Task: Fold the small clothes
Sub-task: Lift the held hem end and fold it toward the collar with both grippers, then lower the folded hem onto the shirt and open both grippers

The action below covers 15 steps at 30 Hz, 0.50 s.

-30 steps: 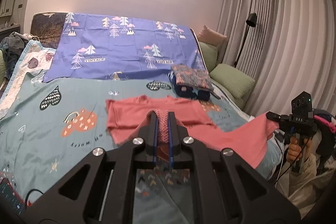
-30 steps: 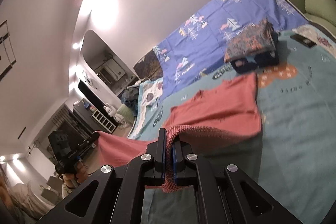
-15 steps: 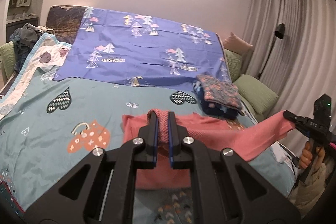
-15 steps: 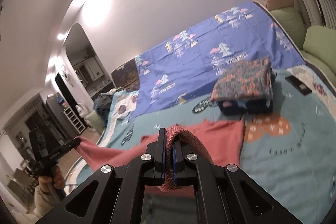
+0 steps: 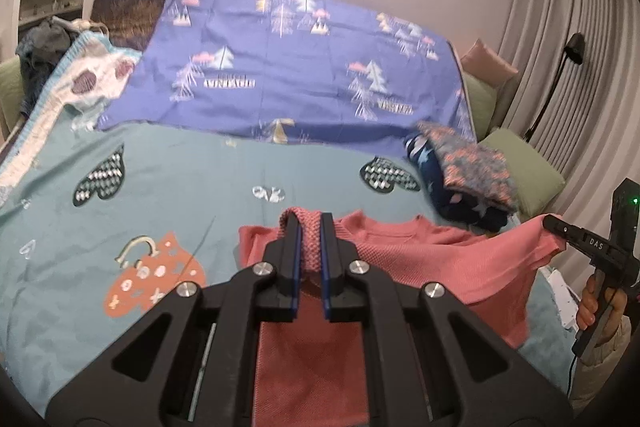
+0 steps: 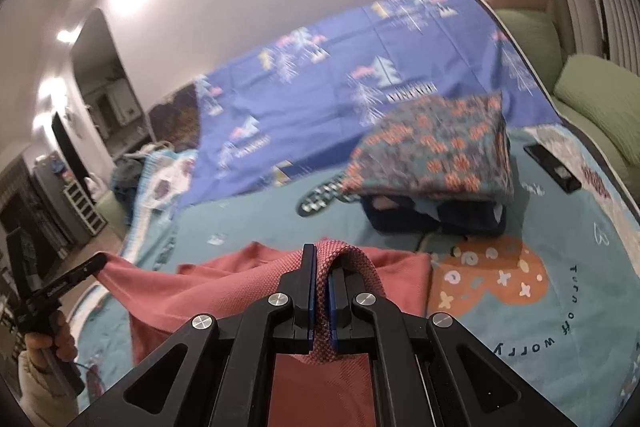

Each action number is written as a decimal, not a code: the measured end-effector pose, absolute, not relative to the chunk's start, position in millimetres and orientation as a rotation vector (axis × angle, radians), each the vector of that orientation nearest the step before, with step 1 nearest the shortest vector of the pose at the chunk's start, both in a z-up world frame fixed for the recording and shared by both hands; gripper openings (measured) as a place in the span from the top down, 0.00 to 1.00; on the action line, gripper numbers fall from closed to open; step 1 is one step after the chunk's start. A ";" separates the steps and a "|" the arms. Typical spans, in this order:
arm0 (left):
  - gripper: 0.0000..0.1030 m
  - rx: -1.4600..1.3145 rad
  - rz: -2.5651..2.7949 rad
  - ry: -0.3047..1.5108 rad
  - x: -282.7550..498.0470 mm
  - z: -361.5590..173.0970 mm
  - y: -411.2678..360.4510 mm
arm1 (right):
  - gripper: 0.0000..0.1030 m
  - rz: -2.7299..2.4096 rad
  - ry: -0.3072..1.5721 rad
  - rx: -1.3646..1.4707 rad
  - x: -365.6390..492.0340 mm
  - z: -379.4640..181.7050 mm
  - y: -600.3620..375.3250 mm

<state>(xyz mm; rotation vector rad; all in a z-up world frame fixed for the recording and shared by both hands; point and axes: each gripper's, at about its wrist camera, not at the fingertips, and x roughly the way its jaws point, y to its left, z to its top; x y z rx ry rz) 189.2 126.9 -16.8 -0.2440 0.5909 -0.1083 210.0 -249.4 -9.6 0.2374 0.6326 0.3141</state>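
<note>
A coral-pink knit shirt [image 5: 440, 259] hangs stretched between both grippers above the teal bed cover [image 5: 180, 195]; its far part with the neckline rests on the cover. My left gripper [image 5: 310, 227] is shut on one bunched hem corner. My right gripper [image 6: 322, 259] is shut on the other corner of the shirt [image 6: 224, 287]. The right gripper also shows at the right edge of the left wrist view [image 5: 560, 231], the left gripper at the left edge of the right wrist view [image 6: 96, 261].
A stack of folded clothes [image 5: 468, 175] with a patterned top piece lies beyond the shirt, also in the right wrist view [image 6: 436, 155]. A blue tree-print sheet [image 5: 288, 75] covers the bed's head. A black phone [image 6: 552, 167] and green cushions [image 6: 600, 99] lie right.
Both grippers have moved forward over the bed with the shirt, towards the folded stack. The shirt's lifted edge has come nearer its far part lying on the cover.
</note>
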 end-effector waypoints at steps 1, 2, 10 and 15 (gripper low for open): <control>0.91 -0.239 -0.108 0.610 200.1 -23.7 124.9 | 0.96 0.299 0.645 0.235 216.7 -15.1 -249.5; 0.91 -0.235 -0.105 0.621 206.7 -28.8 123.2 | 0.96 0.285 0.658 0.235 224.3 -21.2 -249.6; 0.91 -0.258 -0.080 0.694 254.5 -66.6 116.1 | 0.96 0.205 0.743 0.213 267.6 -59.6 -249.8; 0.90 -0.205 -0.026 0.745 279.8 -92.9 112.3 | 0.95 0.171 0.896 0.199 305.0 -95.1 -249.2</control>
